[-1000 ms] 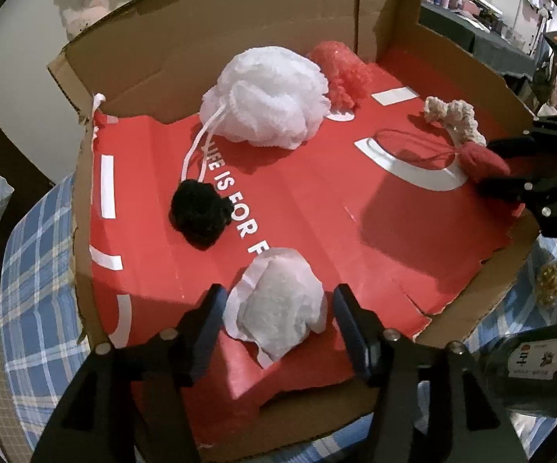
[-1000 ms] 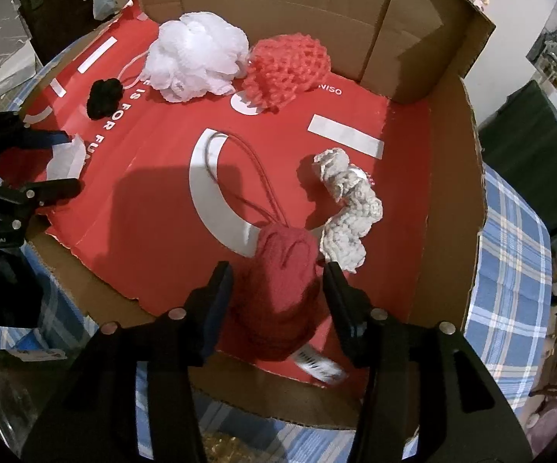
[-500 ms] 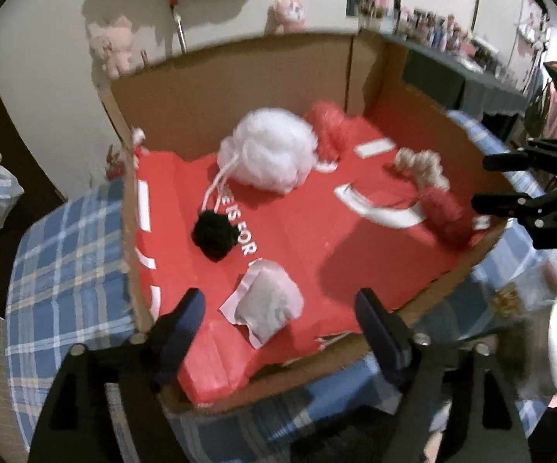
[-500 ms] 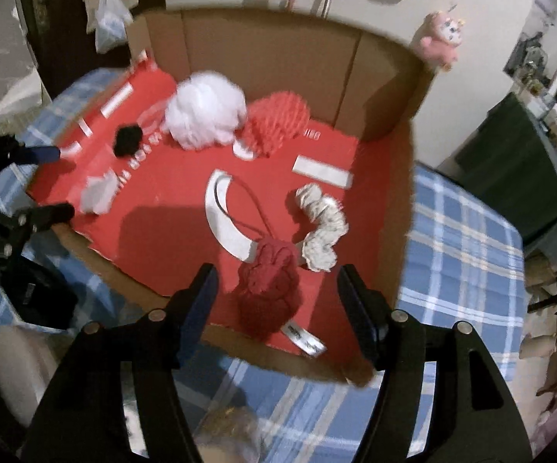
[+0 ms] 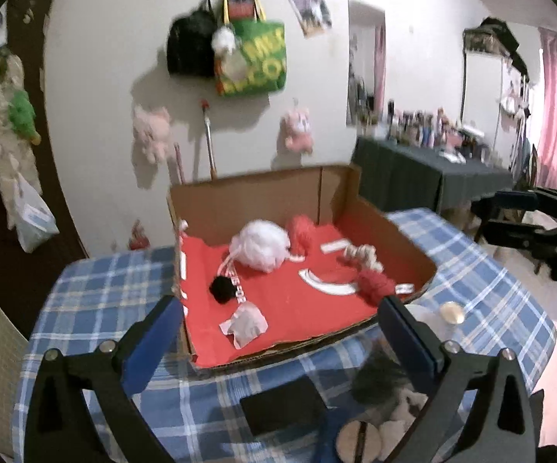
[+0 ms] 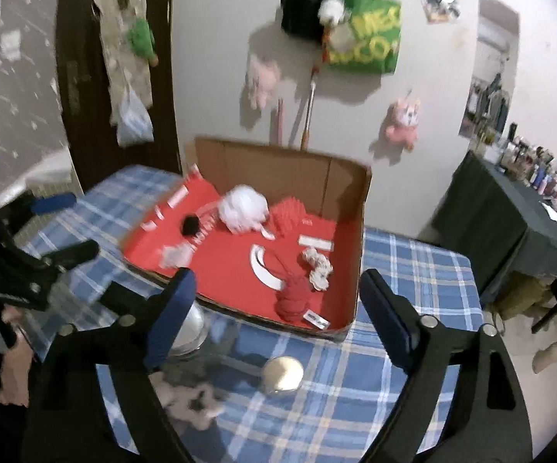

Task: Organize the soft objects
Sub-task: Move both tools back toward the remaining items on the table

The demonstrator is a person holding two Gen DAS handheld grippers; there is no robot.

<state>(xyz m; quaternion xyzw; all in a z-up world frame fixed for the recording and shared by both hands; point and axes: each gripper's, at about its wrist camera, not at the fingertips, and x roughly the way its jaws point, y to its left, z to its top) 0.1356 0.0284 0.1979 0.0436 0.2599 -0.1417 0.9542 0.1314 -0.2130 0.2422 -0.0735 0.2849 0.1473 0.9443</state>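
Fingers on both grippers are spreading wide with nothing between them: left gripper and right gripper are both opening, pads clear of everything. We're holding both above the near edge of the cardboard box, pointing down and forward at it, so both cameras are getting the whole box.

Soft objects are all sitting inside the box on its red liner:
- white mesh pouf at the back, with the red mesh pouf touching it on the right
- black pom in front of the white one, left of centre
- white wrapped pad near the front edge, just ahead of our left fingers
- dark red knit piece near the front right, with the cream scrunchie just behind it

Reading this as both hands being empty by intent: the pad and the knit piece are lying flat in the box and nothing is hanging from a pad.

On the plaid worktop, outside the box, we're seeing a round metal lid and a blurred pale fuzzy thing under the right gripper. Can't tell what the latter is. If it's soft, it's probably our next candidate; the wide fingers suit a bulky, squashy grab.
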